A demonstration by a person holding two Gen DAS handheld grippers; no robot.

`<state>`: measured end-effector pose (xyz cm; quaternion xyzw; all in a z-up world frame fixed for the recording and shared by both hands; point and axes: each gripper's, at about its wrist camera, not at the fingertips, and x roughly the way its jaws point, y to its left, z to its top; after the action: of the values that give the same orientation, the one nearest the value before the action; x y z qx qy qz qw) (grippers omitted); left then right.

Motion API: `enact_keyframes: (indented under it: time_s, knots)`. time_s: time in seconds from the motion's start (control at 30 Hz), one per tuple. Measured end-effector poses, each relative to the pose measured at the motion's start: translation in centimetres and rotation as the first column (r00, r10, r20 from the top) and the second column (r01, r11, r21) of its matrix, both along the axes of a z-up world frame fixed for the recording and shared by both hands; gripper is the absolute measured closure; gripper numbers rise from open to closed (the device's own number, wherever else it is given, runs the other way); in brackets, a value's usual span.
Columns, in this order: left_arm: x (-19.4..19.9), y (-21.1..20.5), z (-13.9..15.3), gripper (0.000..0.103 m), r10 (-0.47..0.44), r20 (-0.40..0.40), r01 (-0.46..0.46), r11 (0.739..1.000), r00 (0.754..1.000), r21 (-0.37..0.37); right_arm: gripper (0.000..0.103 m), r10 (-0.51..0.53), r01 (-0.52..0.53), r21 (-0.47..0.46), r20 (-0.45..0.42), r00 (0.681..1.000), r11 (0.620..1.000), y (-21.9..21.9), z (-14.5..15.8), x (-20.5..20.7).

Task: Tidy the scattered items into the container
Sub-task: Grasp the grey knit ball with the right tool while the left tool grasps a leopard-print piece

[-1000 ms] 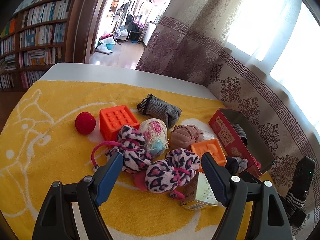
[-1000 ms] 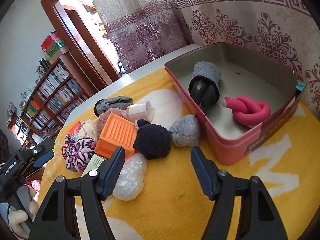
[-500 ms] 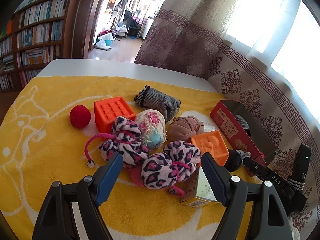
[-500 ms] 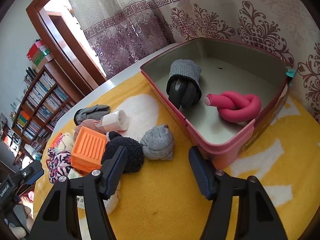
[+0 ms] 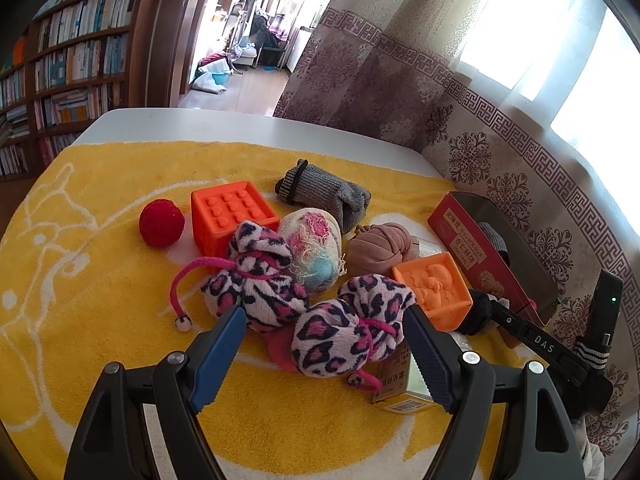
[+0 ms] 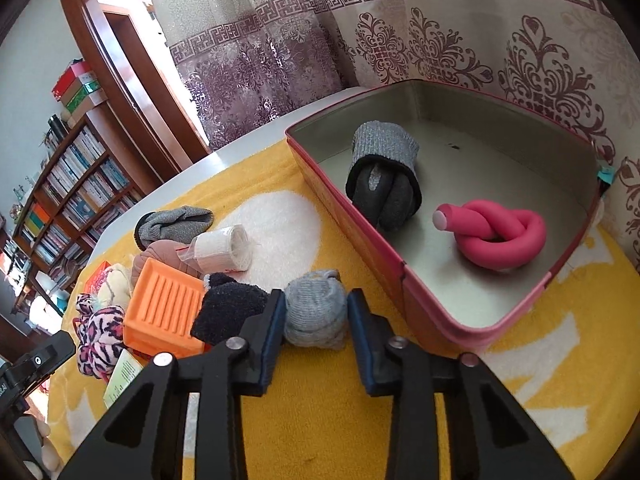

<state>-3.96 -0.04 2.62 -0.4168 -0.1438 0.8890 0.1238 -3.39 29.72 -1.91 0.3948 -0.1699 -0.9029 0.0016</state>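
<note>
The red tin (image 6: 404, 280) stands on the yellow towel and holds a rolled grey sock (image 6: 384, 176) and a knotted pink foam tube (image 6: 500, 236). My right gripper (image 6: 316, 316) has its fingers on both sides of a light grey sock ball (image 6: 316, 312) beside the tin's near corner, closed against it. A black sock ball (image 6: 228, 312) and an orange block (image 6: 168, 316) lie just left. My left gripper (image 5: 324, 340) is open above a leopard-print pouch (image 5: 348, 328). The tin also shows in the left wrist view (image 5: 472, 248).
The pile in the left wrist view holds a second leopard pouch (image 5: 256, 276), a pastel ball (image 5: 316, 252), a tan sock ball (image 5: 380, 248), two orange blocks (image 5: 228, 216), a red ball (image 5: 162, 223), a grey sock (image 5: 324, 192) and a small carton (image 5: 400, 384). A bandage roll (image 6: 224, 248) lies nearby.
My right gripper has moved down and forward to the light grey sock ball and narrowed from wide open onto it. My left gripper has shifted slightly and stays open.
</note>
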Motion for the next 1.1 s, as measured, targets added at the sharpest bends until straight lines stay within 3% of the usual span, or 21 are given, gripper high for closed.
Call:
enact_keyframes:
  time_s: [0.27, 0.5, 0.7, 0.97, 1.0, 1.07, 1.1]
  knots:
    - [-0.4, -1.1, -0.4, 0.021, 0.023, 0.007, -0.023, 1.0, 1.0, 0.009, 0.071, 0.008, -0.007, 0.01, -0.108, 0.994, 1.0, -0.3, 2.2, 3.2]
    - [-0.9, -1.6, -1.0, 0.021, 0.046, 0.019, -0.046, 0.999, 0.999, 0.001, 0.071, -0.002, 0.026, 0.106, -0.216, 0.976, 0.994, -1.3, 3.4, 5.1]
    - [-1.9, -4.0, -1.9, 0.021, 0.129, 0.034, -0.13, 0.991, 0.991, 0.015, 0.071, 0.016, 0.009, 0.119, -0.209, 0.978, 0.993, -1.6, 2.7, 4.8]
    - [-3.6, -3.4, -3.7, 0.021, 0.09, 0.064, -0.091, 0.996, 0.994, 0.013, 0.071, 0.032, -0.002, 0.128, -0.227, 0.973, 0.992, -2.1, 2.8, 5.2]
    - [-3.7, -3.3, -3.9, 0.023, 0.082, 0.061, -0.083, 0.996, 0.995, 0.015, 0.071, 0.033, -0.004, 0.128, -0.228, 0.973, 0.992, -2.1, 2.8, 5.2]
    - [-3.9, -3.4, -4.3, 0.05, 0.057, 0.067, -0.061, 0.997, 0.996, 0.056, 0.071, 0.033, -0.004, 0.125, -0.23, 0.973, 0.992, -2.1, 2.8, 5.2]
    - [-3.8, -3.6, -4.4, 0.05, 0.058, 0.075, -0.064, 0.995, 0.996, 0.074, 0.071, 0.032, -0.003, 0.122, -0.231, 0.973, 0.993, -2.0, 2.8, 5.3]
